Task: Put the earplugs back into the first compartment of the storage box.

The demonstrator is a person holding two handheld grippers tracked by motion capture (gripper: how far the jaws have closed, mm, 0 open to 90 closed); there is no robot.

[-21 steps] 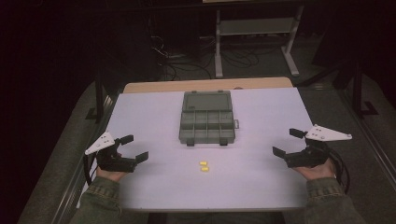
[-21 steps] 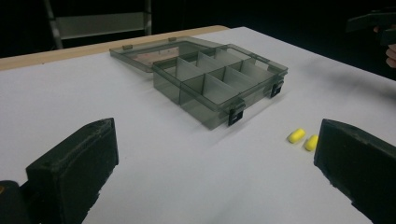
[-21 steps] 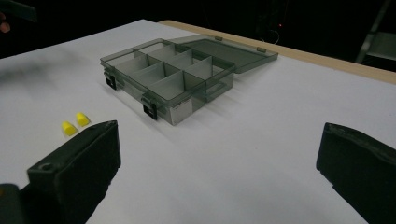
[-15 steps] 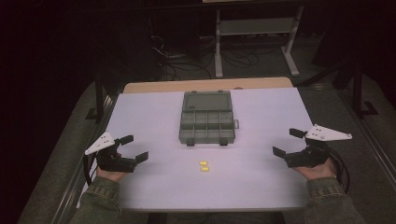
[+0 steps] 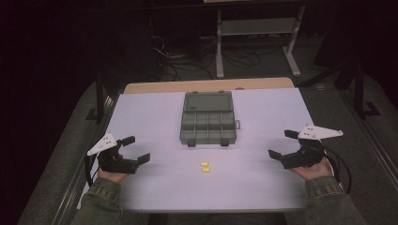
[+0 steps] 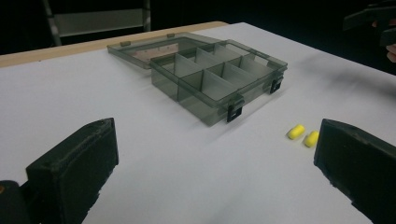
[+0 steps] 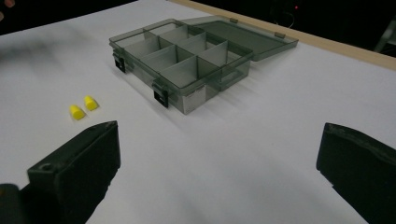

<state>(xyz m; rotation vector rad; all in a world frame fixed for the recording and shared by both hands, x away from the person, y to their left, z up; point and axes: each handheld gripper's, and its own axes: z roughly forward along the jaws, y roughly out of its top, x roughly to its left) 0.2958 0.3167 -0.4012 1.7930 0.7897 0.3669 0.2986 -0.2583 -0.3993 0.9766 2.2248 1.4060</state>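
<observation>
Both jaws gaping empty, the left gripper (image 5: 133,151) and right gripper (image 5: 283,145) are flanking two yellow foam earplugs (image 5: 204,167); the open smoky-grey plastic compartment box (image 5: 207,123) is waiting mid-desk, presumably to receive them.

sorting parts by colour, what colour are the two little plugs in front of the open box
Yellow: the two small yellow foam plugs show best in the left gripper view.

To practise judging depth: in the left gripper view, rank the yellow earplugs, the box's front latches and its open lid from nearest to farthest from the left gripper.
1. Yellow earplugs, on the table's white top beside the gripper's right-hand jaw.
2. Front latches, on the box's near wall.
3. Open lid, lying flat behind the box, toward the table's far edge.
</observation>
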